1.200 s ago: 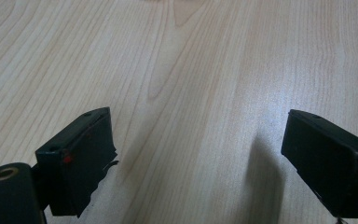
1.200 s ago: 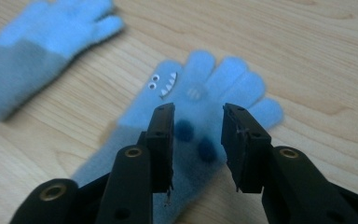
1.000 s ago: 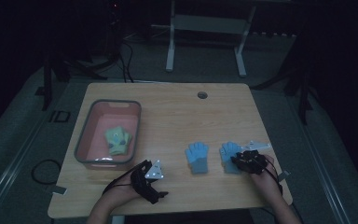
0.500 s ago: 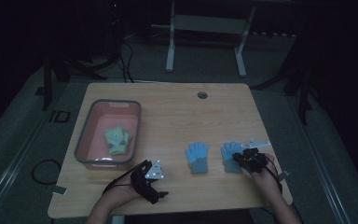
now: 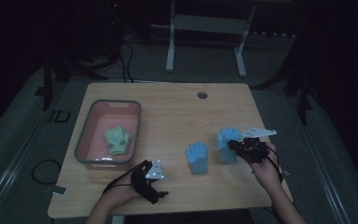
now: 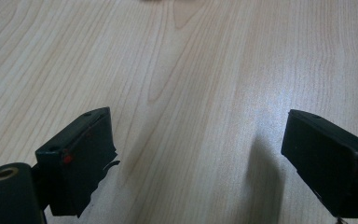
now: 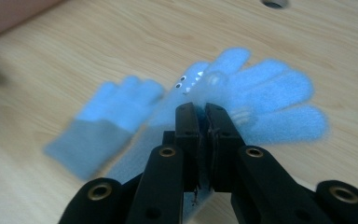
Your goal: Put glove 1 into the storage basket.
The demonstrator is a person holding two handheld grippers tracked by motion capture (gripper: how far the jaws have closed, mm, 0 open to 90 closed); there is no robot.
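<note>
Two light blue gloves lie right of the table's middle. My right gripper point(image 5: 235, 144) is shut on the right-hand blue glove point(image 5: 227, 142) and holds part of it up off the table. In the right gripper view the jaws point(image 7: 204, 114) pinch that glove point(image 7: 270, 93) near its palm, with its fingers spread beyond them. The other blue glove point(image 5: 197, 157) lies flat just to the left, grey cuff toward me point(image 7: 116, 112). Near the front edge my left gripper point(image 5: 149, 179) stands open point(image 6: 200, 140) over bare wood.
A pink tub point(image 5: 86, 140) at the left holds a green glove point(image 5: 118, 141). A round cable hole point(image 5: 202, 95) sits at the table's far side. Dark floor, cables and a white frame lie beyond the table.
My right gripper has closed on the right-hand blue glove and risen, pulling it up from the table. The left gripper has stayed where it was.
</note>
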